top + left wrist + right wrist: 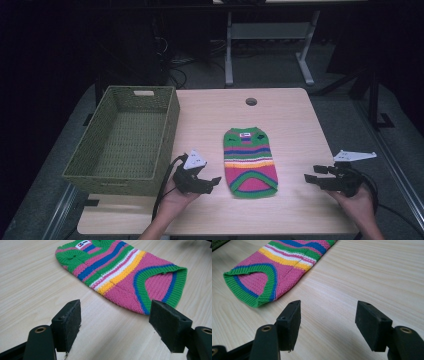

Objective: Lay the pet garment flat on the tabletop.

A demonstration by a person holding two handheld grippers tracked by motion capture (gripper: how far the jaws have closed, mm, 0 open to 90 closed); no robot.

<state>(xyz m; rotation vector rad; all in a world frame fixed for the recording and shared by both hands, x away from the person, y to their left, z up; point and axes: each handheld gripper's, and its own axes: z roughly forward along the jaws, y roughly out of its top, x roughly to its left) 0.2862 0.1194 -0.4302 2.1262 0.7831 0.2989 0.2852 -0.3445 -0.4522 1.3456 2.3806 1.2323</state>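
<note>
A small striped knitted sweater (249,161) is laid flat near the middle of the wooden table (295,120), its long axis running from 12 to 6 o'clock in the high view, with the labelled neck end at 12 and the green-ribbed hem opening at 6. A woven green basket (125,140) is seen at 9 o'clock of it in that view.

The left gripper (212,181) is held at 8 o'clock of the sweater, just beside the hem, and the right gripper (311,178) at 4 o'clock, farther off. The knit texture, the white label (83,244) and the gape of the hem are made plain in the left gripper view. In both gripper views the jaws are spread wide with bare table between them; nothing is gripped.
</note>
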